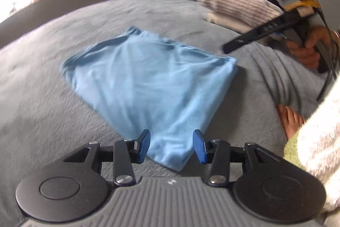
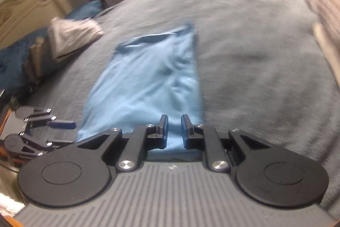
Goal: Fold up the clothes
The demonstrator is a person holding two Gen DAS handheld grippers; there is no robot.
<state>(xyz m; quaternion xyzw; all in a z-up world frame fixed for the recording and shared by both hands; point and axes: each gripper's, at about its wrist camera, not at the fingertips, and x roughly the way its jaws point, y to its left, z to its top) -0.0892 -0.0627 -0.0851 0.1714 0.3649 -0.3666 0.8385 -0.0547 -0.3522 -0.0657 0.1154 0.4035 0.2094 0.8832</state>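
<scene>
Two grippers hover at the near edge of a light blue garment (image 1: 148, 82) that lies as a folded, roughly rectangular panel, collar end away, on a grey blanket (image 1: 42, 99); the garment is the landmark here. Left of it, seen from the right wrist, a grey folded cloth (image 2: 72, 37) sits well apart, probably set aside as a pile. At the garment's near corner the left gripper (image 1: 171, 147) has its jaws spread, nothing between them but cloth below. Just right along that near edge, the right gripper (image 2: 174, 131) shows a narrower gap, also empty. Beyond the garment's right side a striped folded bundle (image 1: 233, 5) rests clear. Bare blanket rings the garment, so either long edge has room to swing over.
</scene>
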